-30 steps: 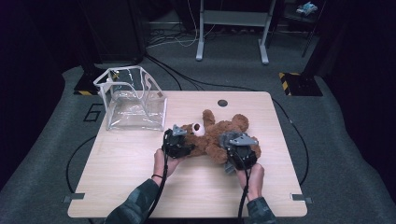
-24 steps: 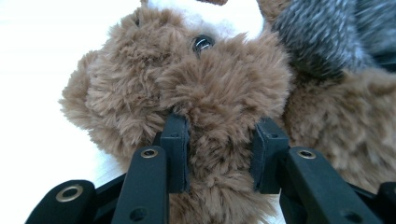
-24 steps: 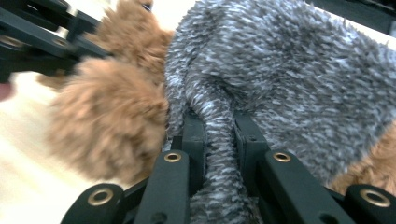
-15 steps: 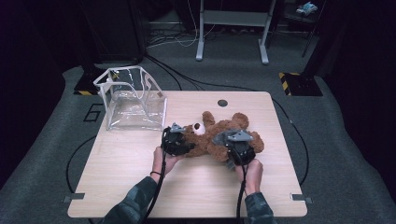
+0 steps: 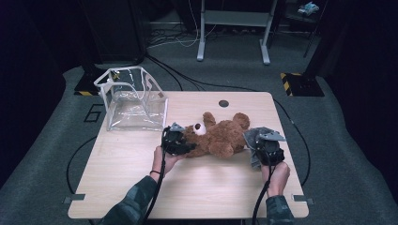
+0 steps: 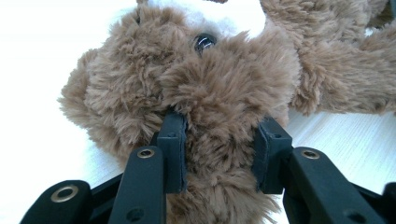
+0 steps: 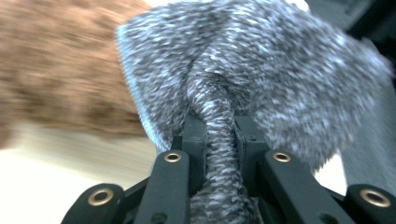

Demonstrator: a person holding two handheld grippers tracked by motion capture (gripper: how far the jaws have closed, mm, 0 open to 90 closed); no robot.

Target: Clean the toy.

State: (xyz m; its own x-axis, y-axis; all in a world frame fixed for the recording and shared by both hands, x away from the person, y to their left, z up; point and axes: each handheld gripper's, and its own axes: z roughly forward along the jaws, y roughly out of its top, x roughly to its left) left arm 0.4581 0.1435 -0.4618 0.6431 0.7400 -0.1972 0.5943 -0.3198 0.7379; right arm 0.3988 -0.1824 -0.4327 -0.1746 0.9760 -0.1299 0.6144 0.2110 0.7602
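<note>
Brown plush teddy bear [image 5: 220,138] lies mid-table, left gripper [image 6: 219,156] clamping its furry head; right gripper [image 7: 219,135] pinches a grey knitted garment [image 7: 261,70] beside it. Clear plastic box [image 5: 133,98] stands apart, nothing visible inside.

The bear [image 5: 220,138] is shaggy brown plush, with a glossy black bead eye [image 6: 204,42] and a white, finer-piled muzzle [image 5: 200,128]. The cloth [image 7: 261,70] is a grey-and-white flecked knit, fuzzy and matt, with a ribbed edge. The left gripper [image 6: 219,154] and right gripper [image 7: 219,135] are matt black plastic with brass-coloured rivets. The box [image 5: 131,98] is clear glossy plastic film, white-trimmed. The table [image 5: 211,187] is pale wood-grain laminate, smooth
</note>
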